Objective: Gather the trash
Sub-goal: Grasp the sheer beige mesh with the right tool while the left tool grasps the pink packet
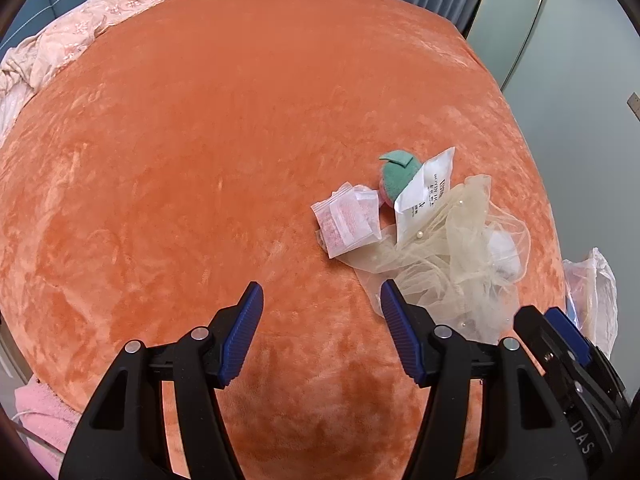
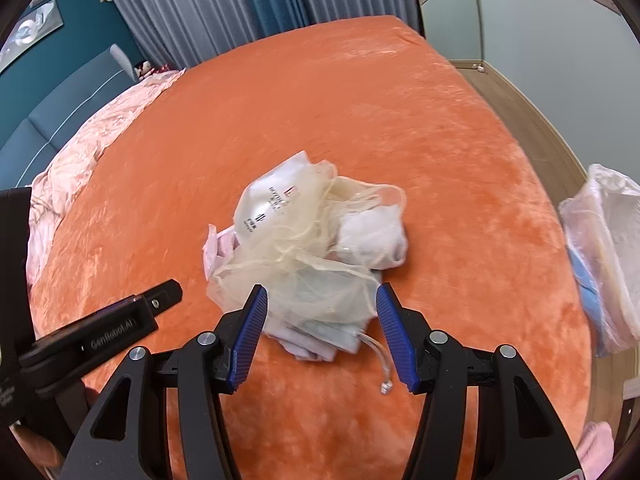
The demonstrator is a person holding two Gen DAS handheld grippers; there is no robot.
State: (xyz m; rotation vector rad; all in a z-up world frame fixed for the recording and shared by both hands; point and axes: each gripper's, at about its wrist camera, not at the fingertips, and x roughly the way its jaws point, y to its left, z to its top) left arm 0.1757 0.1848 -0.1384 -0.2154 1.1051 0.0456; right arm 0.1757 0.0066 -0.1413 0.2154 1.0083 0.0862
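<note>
We're on approach, nothing picked yet. Trash pile [image 2: 308, 256] sits on the orange blanket [image 2: 360, 100]. Right gripper [image 2: 320, 334] spread over the mesh pouch [image 2: 296, 284]; left gripper [image 1: 322, 332] spread, empty. Next: lower right, pinch pouch, carry to plastic bag [image 2: 604, 264].

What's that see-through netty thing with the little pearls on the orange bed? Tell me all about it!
The netty thing is a crumpled piece of cream mesh, thin enough to see through, dotted with small pearl beads. It lies loose and bunched on the orange blanket, draped over a white wad and a white printed packet in the trash pile. Nothing grips it: the right gripper hangs open just above its near edge.
</note>
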